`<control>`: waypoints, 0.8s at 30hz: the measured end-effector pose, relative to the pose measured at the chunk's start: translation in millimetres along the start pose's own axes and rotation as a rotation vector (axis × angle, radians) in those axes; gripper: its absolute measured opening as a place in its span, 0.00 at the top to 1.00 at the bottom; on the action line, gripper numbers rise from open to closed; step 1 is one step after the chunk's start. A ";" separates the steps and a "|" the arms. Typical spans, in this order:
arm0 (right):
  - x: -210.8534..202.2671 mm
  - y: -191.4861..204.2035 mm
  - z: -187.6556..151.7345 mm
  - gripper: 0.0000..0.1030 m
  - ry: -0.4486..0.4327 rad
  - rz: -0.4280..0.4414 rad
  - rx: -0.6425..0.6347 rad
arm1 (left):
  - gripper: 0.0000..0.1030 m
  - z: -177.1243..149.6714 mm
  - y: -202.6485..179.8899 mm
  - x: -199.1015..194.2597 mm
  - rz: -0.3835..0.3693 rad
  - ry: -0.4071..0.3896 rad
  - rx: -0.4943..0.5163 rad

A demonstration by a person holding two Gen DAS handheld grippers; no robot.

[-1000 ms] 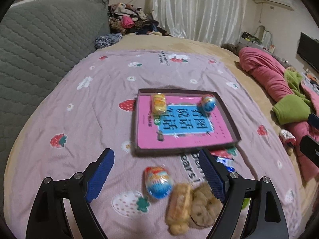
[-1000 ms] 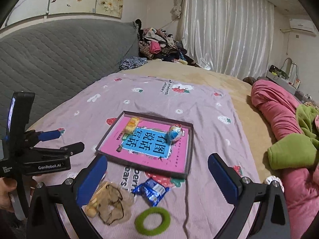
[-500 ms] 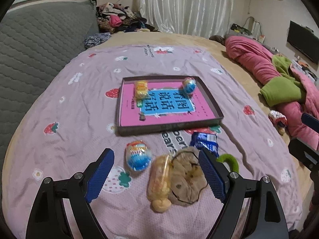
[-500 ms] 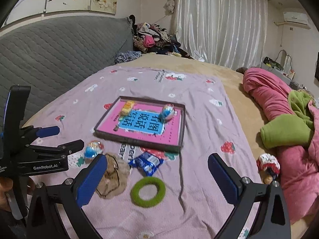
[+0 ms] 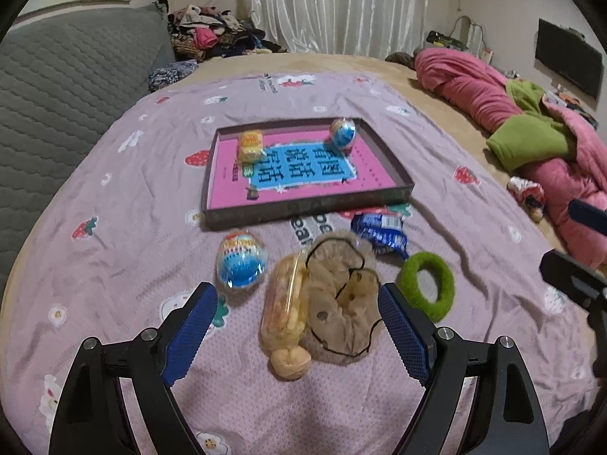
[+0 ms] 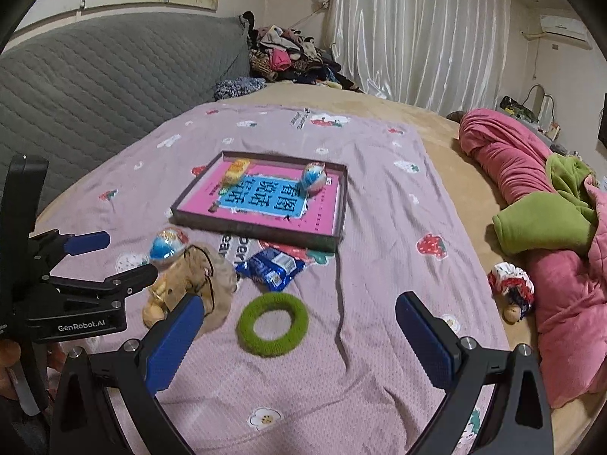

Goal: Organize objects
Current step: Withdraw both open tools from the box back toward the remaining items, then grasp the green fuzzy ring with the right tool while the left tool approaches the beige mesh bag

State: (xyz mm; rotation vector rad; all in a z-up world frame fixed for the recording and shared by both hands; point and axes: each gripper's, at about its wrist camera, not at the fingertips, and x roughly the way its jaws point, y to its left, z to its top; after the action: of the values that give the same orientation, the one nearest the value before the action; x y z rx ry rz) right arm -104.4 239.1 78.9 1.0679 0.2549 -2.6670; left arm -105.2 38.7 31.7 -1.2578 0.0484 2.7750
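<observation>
Covering the bed: a lilac strawberry-print cotton sheet (image 5: 125, 197), wrinkling under everything

Sitting mid-sheet: a shallow dark-rimmed rectangular cardboard tray (image 5: 383, 148) with a pink and blue printed floor, holding a yellow wrapped snack (image 5: 251, 145) at its far left corner and a blue foil-wrapped egg (image 5: 342, 133) at its far right corner

Lying on the sheet in front of the tray: a beige fabric scrunchie with thin black elastic (image 5: 341, 303), touching a clear packet of yellow puffed snacks (image 5: 284, 303) on its left; a second blue foil-wrapped egg (image 5: 241, 263) just left of that packet; a fuzzy green ring-shaped hair tie (image 5: 428, 284) to the right; a crinkled blue foil snack pouch (image 5: 379, 231) between ring and tray

Hovering over the scrunchie and packet: the left gripper (image 5: 297, 328), jaws standing wide, gripping nothing

Hanging above bare sheet just right of the green ring: the right gripper (image 6: 303, 335), jaws gaping wide, gripping nothing
</observation>
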 end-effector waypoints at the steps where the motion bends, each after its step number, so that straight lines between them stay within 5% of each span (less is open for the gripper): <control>1: 1.9 -0.2 -2.3 0.01 0.004 -0.001 -0.001 | 0.15 -3.5 -0.5 3.4 -0.001 0.002 0.002; 24: 57.4 -3.2 -34.6 0.01 0.121 -0.024 -0.019 | 0.15 -18.2 -13.2 39.3 -0.022 0.016 0.042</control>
State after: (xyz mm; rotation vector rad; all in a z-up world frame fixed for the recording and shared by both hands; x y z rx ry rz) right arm -122.9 241.2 14.4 1.2295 0.3169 -2.6191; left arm -116.0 53.4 -9.7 -1.2623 0.0930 2.7311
